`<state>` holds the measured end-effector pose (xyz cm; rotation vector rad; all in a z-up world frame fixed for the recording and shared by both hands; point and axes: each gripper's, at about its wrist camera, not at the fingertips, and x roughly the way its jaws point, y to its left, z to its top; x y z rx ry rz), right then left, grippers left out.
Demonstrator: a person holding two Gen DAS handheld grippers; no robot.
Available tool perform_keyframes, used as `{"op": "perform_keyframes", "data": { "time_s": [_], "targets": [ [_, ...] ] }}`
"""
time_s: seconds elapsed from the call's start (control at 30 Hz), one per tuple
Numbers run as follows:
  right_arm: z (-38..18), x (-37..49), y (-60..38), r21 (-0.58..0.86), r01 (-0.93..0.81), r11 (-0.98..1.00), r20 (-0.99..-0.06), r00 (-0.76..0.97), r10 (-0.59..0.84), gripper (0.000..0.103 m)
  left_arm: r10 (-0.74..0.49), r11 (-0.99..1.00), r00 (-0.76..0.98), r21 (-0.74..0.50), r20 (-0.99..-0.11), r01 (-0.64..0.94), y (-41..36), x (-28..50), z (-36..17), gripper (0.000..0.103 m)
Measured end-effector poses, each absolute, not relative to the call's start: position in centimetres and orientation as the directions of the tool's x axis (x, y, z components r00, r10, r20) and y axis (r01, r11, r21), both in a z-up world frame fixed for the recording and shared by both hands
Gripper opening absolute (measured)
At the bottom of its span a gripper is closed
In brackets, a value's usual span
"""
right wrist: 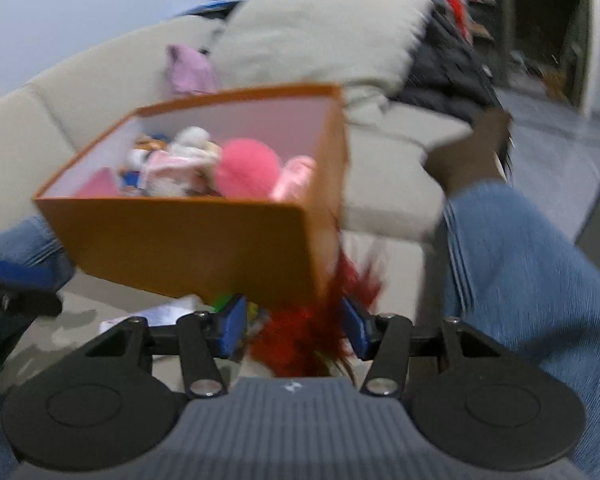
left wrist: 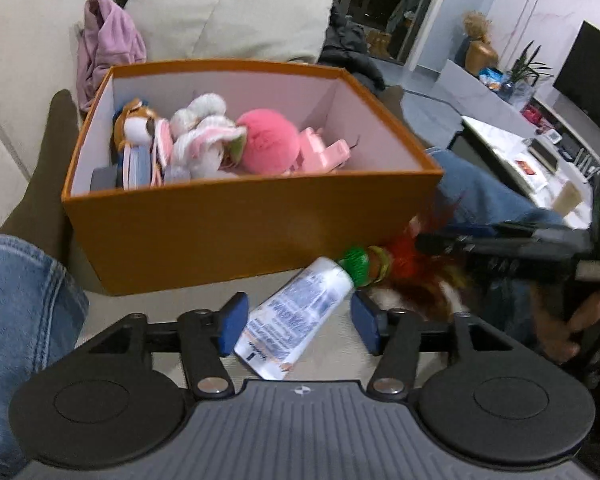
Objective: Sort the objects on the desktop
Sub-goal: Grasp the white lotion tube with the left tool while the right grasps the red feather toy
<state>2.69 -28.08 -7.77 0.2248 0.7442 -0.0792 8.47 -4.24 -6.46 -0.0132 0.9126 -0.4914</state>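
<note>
I am mid-sort, with two loose things left in front of the orange box [left wrist: 236,236], which fills the middle of the left wrist frame and already holds a pink pompom [left wrist: 268,140], plush dolls [left wrist: 196,140] and a pink plastic piece [left wrist: 320,152].

My left gripper [left wrist: 294,322] stands with its blue pads spread, and the white tube [left wrist: 296,316] lies slanted between them at the bottom centre, green cap [left wrist: 356,266] toward the box. The pads look just clear of its sides, so nothing is clamped yet.

My right gripper [right wrist: 294,330] is likewise spread, in the lower middle of its own frame, with the red feather toy [right wrist: 300,340] bunched between the pads. That view is smeared with motion, so I would not swear whether the feathers touch either pad; I judge they are not pinched.

Next, as I read it: square the left pads across the tube's body, squeeze, lift and carry it over the near wall of the box, toward the free space at its right end. The right side should settle before pinching feathers, which will crush and slip.
</note>
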Motion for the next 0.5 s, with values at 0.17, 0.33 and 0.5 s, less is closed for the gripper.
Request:
{"op": "perform_keyframes", "data": {
  "time_s": [0.17,0.33,0.5],
  "targets": [
    [-8.7,2.7,-29.0,0.209,0.171,0.963,-0.668,0.744,0.012,0.068,-0.341,0.919,0.512,-0.167,-0.789,0.356,-3.9,8.9,-9.6,0.072],
    [-8.9,2.0,-27.8,0.192,0.108,0.975,-0.649,0.76,0.043,0.068,-0.373,0.906,0.48,-0.2,-0.794,0.373,-3.4,8.9,-11.4,0.078],
    [-9.3,2.2,-27.0,0.157,0.097,0.983,-0.675,0.737,0.035,0.068,-0.321,0.915,0.477,-0.138,-0.818,0.379,-3.5,8.8,-12.9,0.081]
  ]
}}
